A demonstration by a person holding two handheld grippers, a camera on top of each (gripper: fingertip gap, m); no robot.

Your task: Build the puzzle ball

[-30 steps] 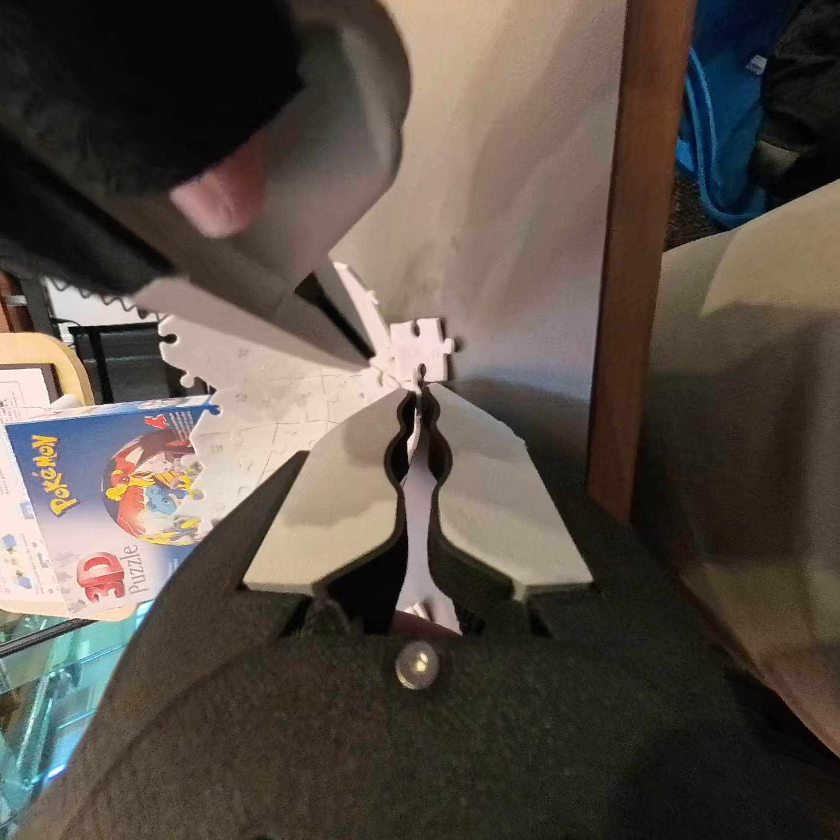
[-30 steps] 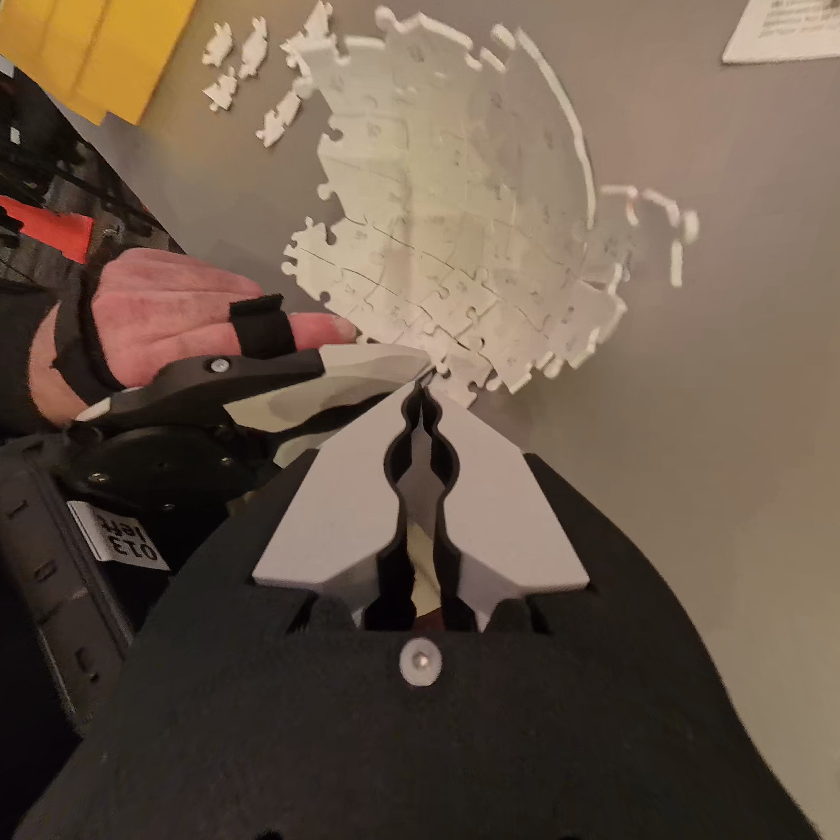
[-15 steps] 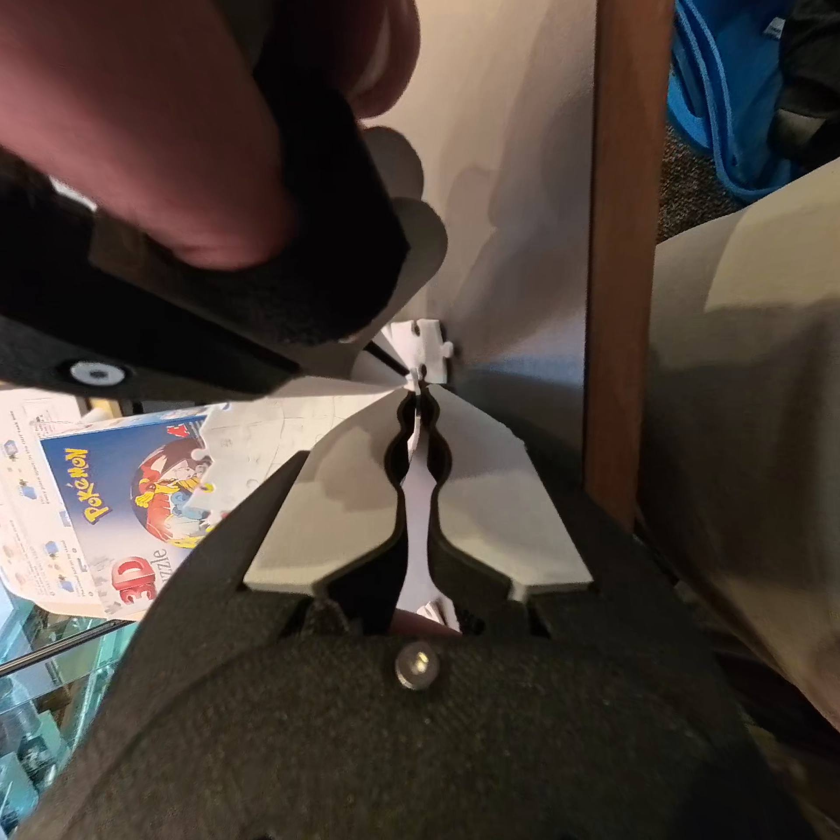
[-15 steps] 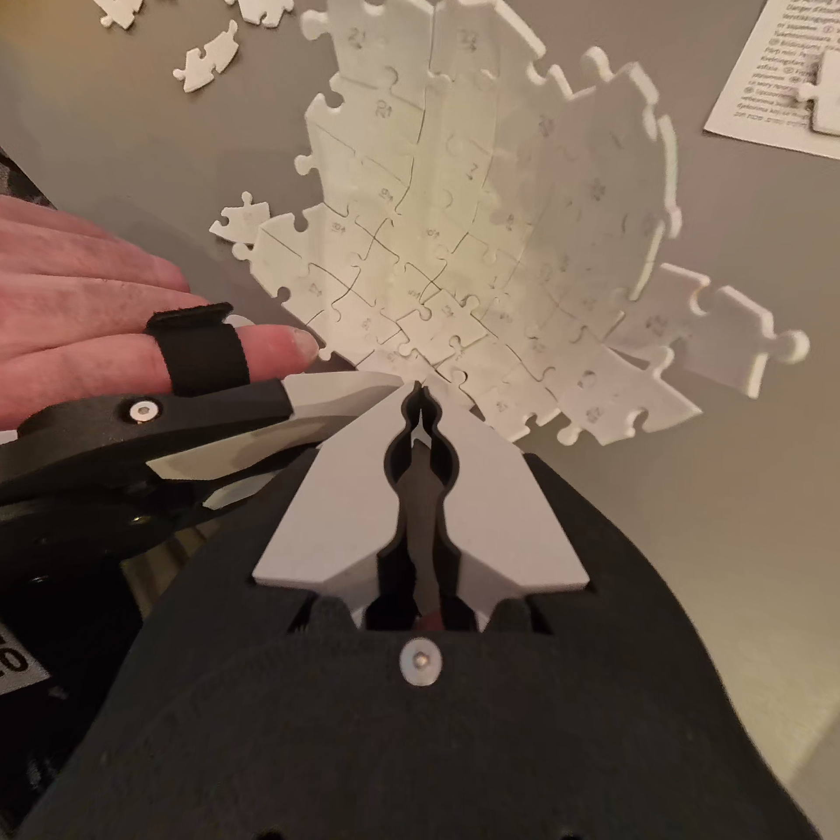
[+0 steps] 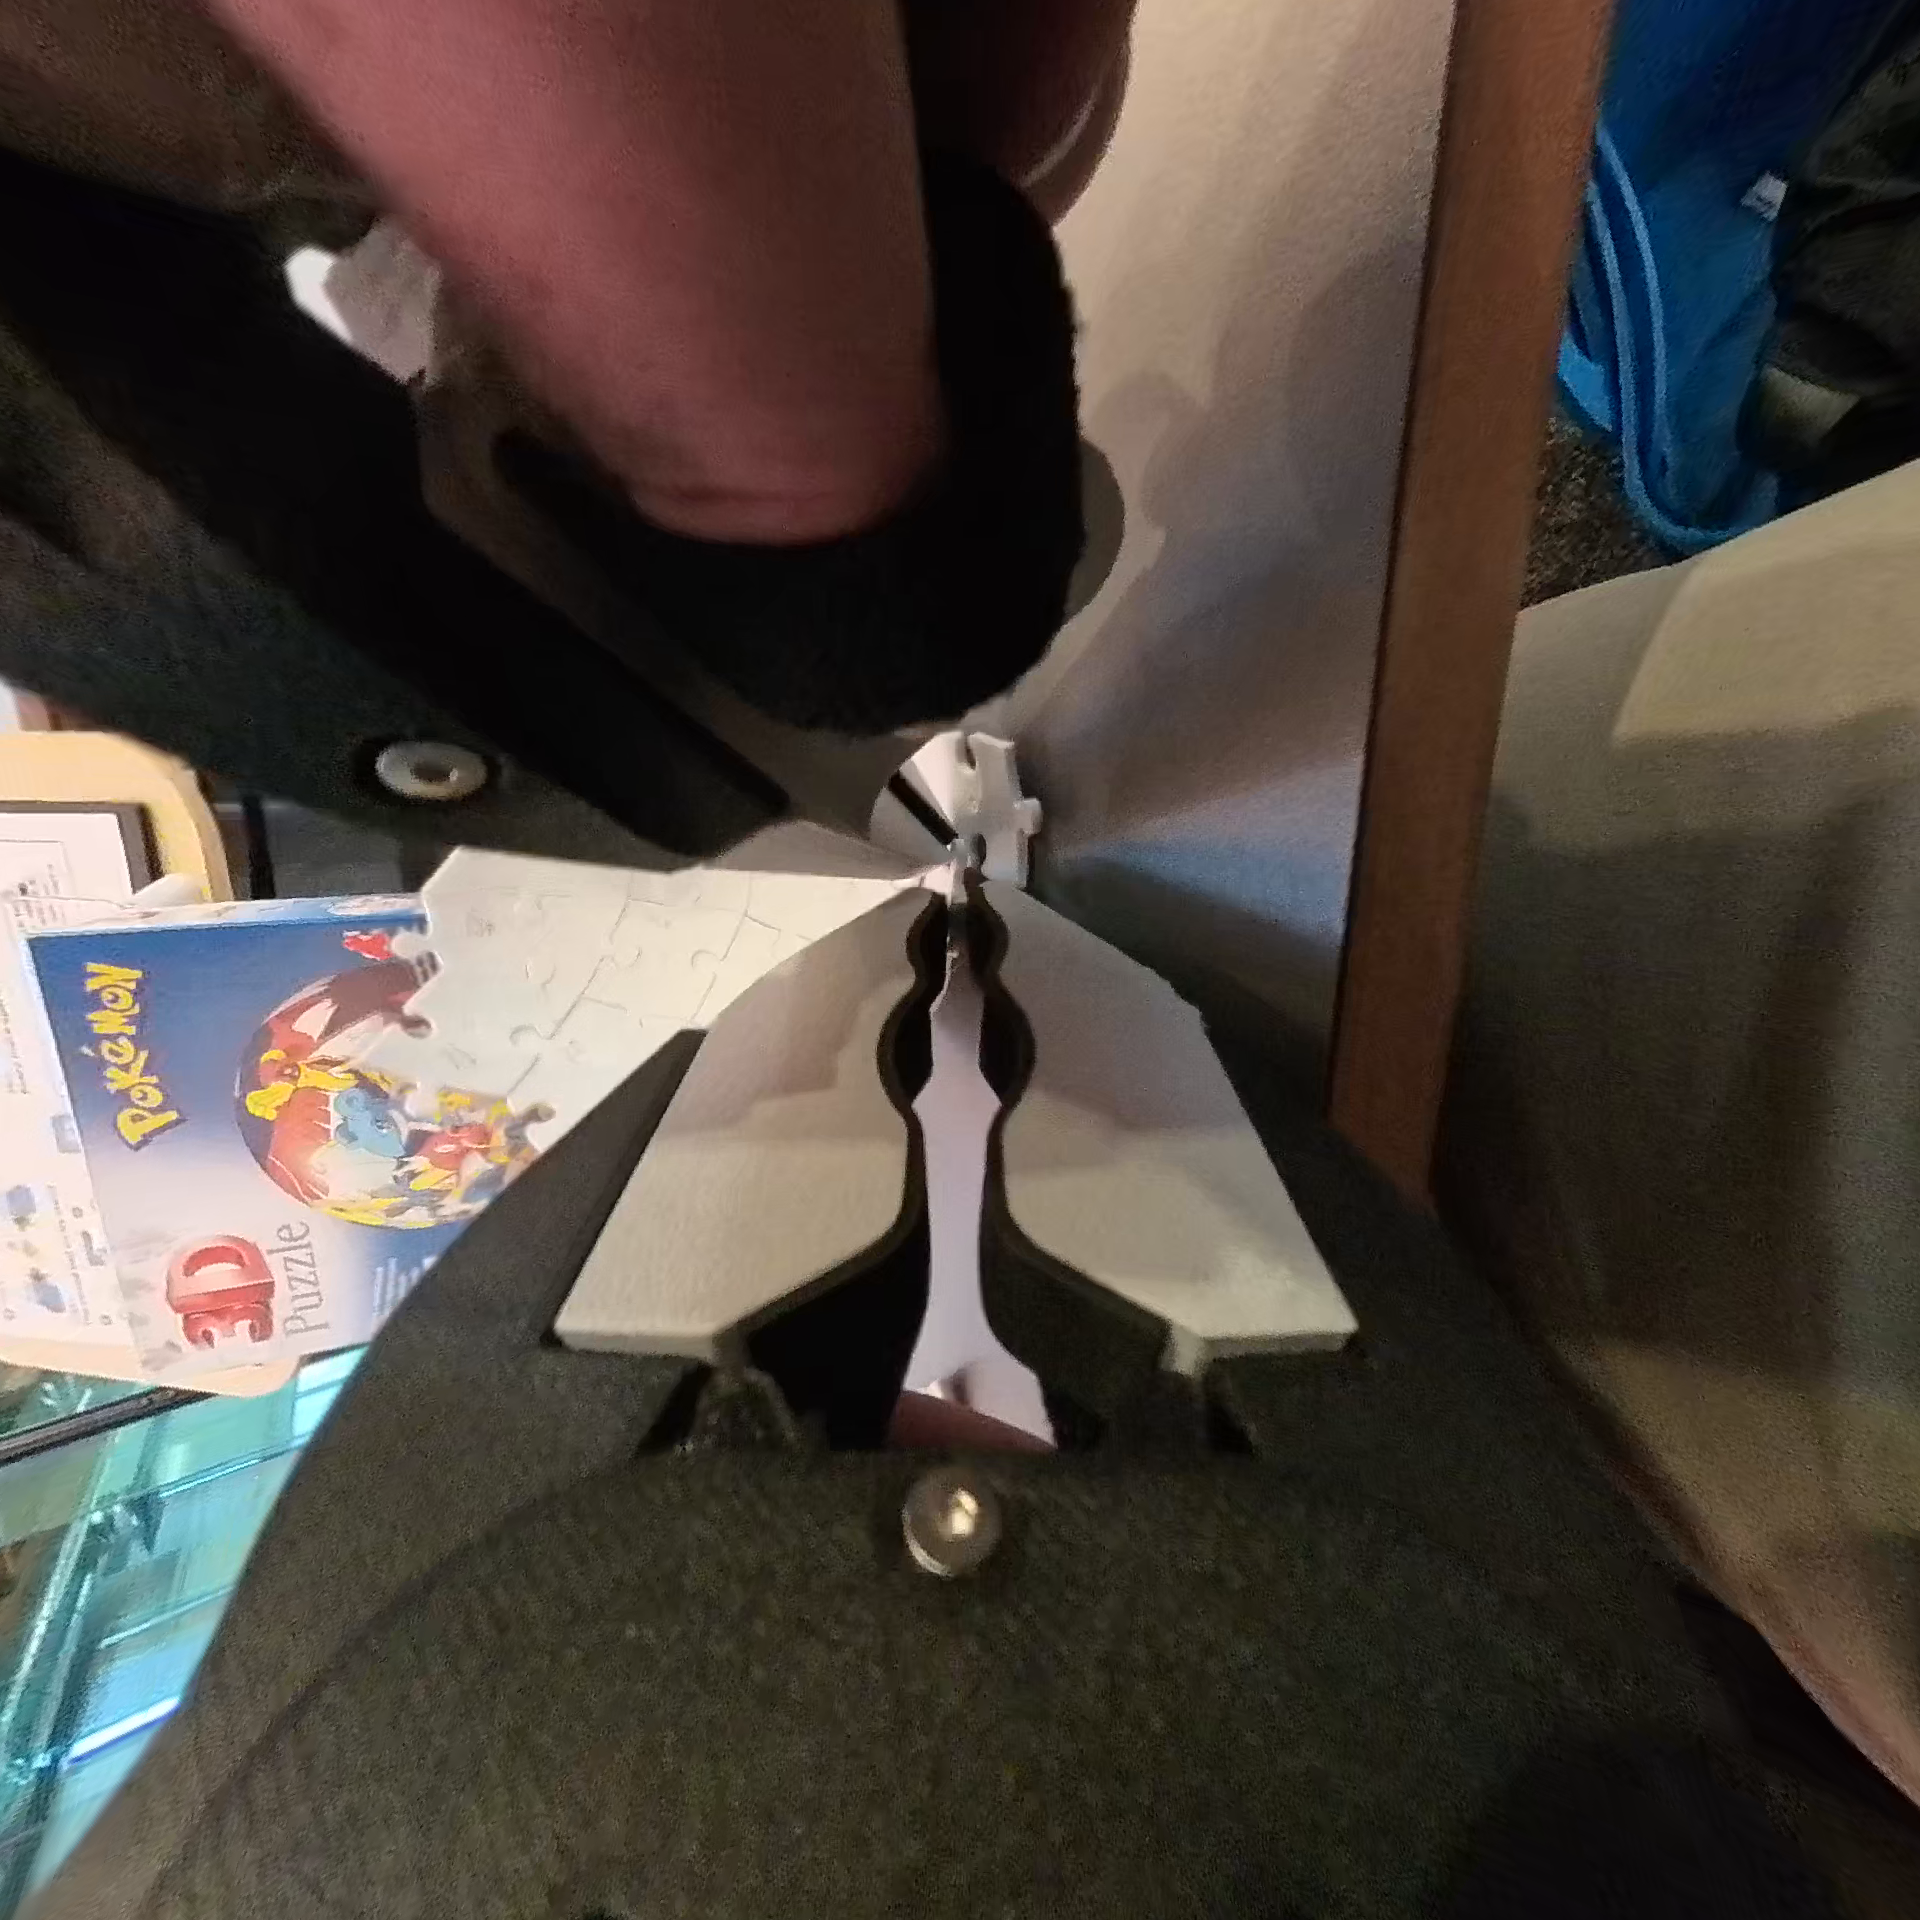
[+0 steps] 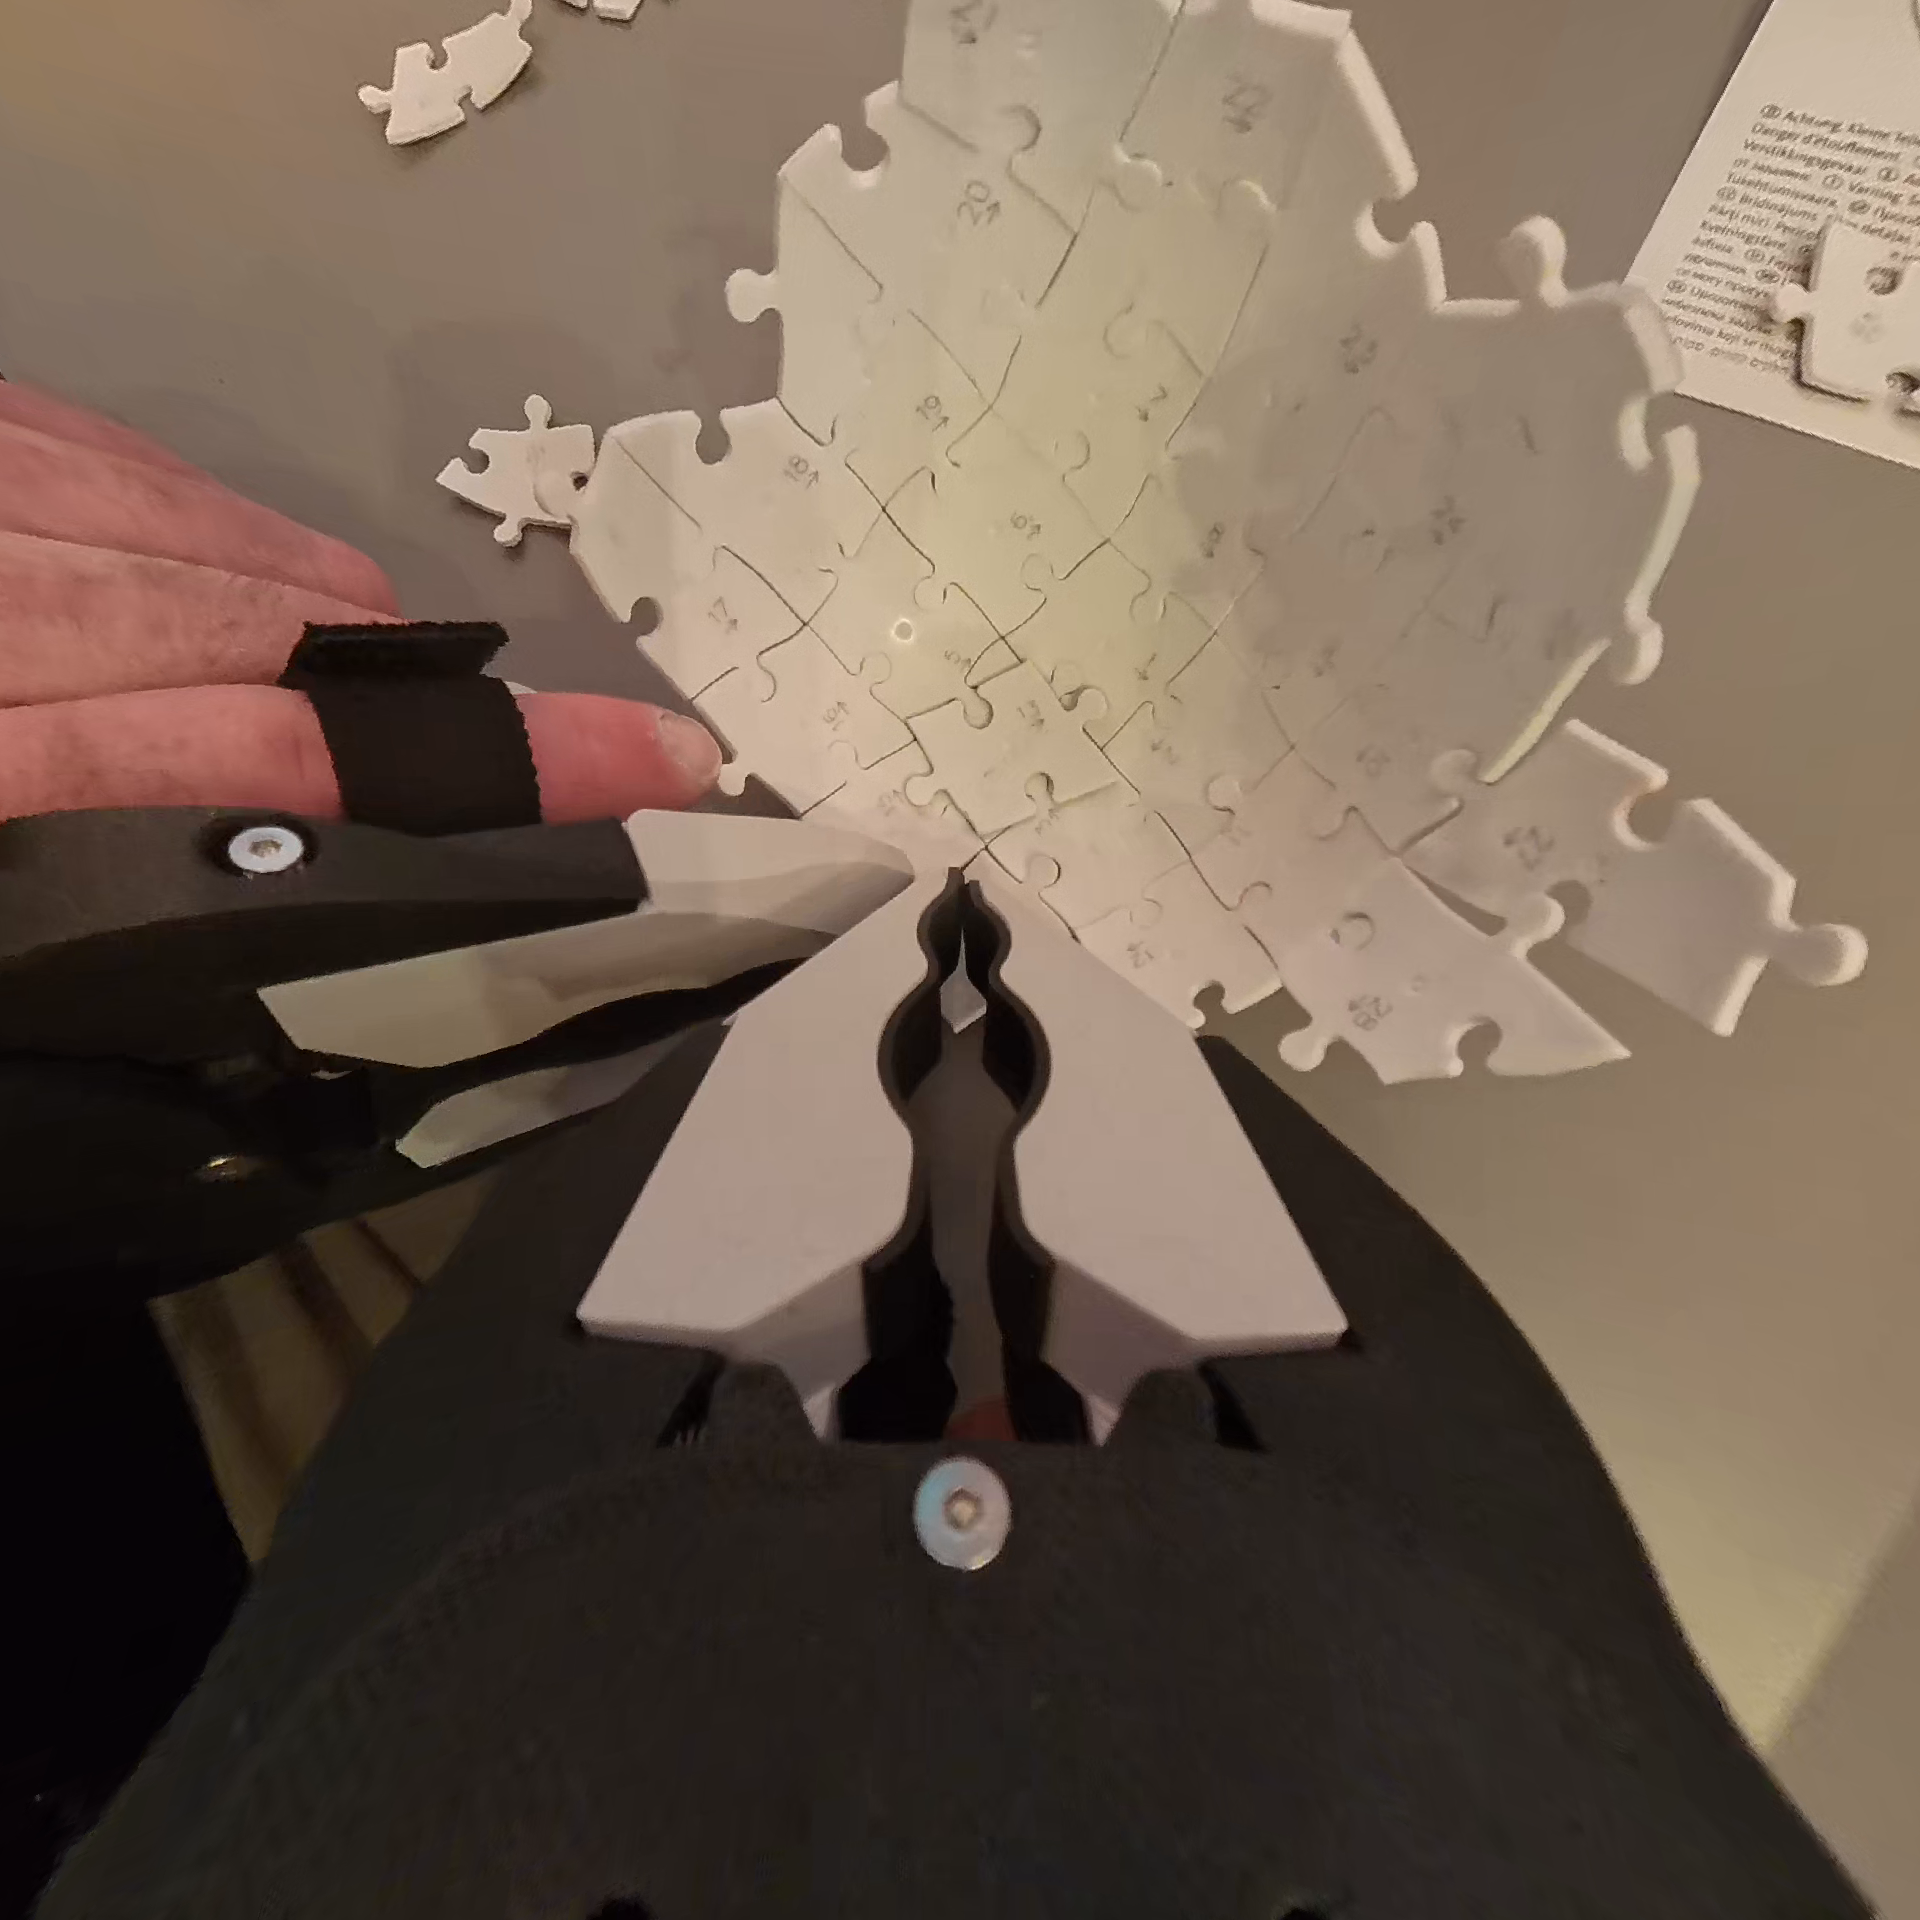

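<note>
The part-built puzzle ball is a curved white shell of joined pieces, held up off the grey table with its numbered inside facing the right wrist view. My right gripper is shut on the shell's lower edge. My left gripper's fingers come in from the left and pinch the same edge beside it. In the left wrist view my left gripper is shut on the shell, seen edge-on, with one piece's tab sticking out past the tips. The right gripper and hand fill the top left.
Loose white pieces lie on the table. A printed leaflet with a piece on it lies at the top right. The puzzle box stands at left. The table's wooden edge and a blue bag are at right.
The shell has turned and come closer to the right wrist camera. The right gripper and hand have moved over the left gripper. Both grippers stay shut on the shell's edge.
</note>
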